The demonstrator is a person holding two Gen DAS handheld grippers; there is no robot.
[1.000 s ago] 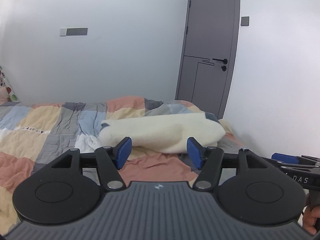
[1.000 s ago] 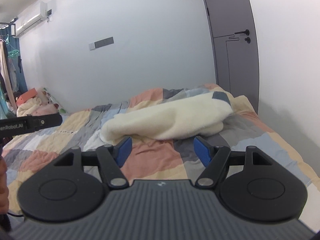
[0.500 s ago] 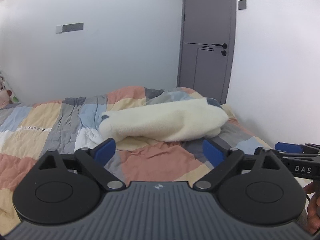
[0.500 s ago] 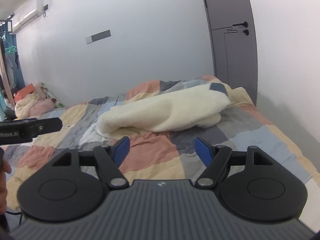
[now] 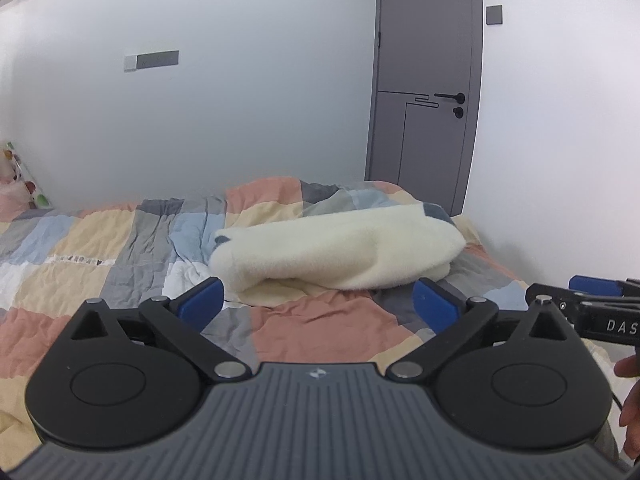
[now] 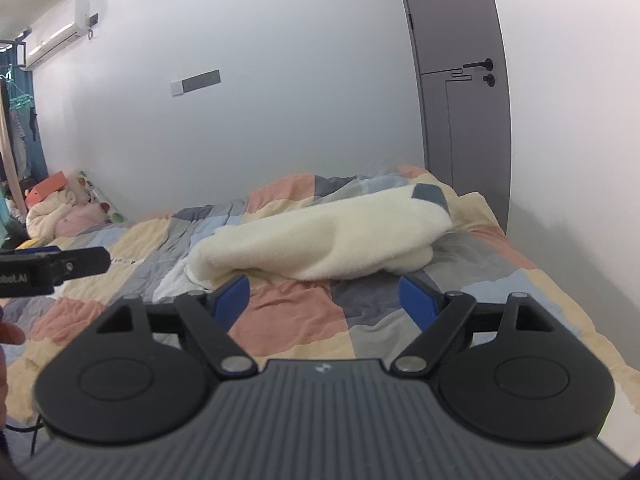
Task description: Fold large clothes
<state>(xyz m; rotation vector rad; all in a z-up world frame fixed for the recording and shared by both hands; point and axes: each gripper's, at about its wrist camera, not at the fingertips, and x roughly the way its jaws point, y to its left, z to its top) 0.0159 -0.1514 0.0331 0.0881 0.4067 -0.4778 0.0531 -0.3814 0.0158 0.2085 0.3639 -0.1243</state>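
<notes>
A cream fleece garment (image 5: 340,250) (image 6: 320,236) lies bunched in a long roll on the patchwork bed cover (image 5: 120,248) (image 6: 500,276), near the door end of the bed. My left gripper (image 5: 318,304) hangs short of it, jaws still opening and very wide, nothing between its blue pads. My right gripper (image 6: 326,298) hovers beside it on the right, jaws opening too, also with nothing between them. Each gripper's tip shows at the edge of the other's view: the right one (image 5: 592,286), the left one (image 6: 52,264).
A grey door (image 5: 426,88) stands behind the far right corner of the bed. A white wall runs along the bed's far side. Stuffed toys and pillows (image 6: 60,208) pile at the left end. A person's fingers (image 5: 630,400) show at the right edge.
Both grippers' jaws have spread wider, the left one far more. The left view has swung slightly, so the door now sits more upright and central.
</notes>
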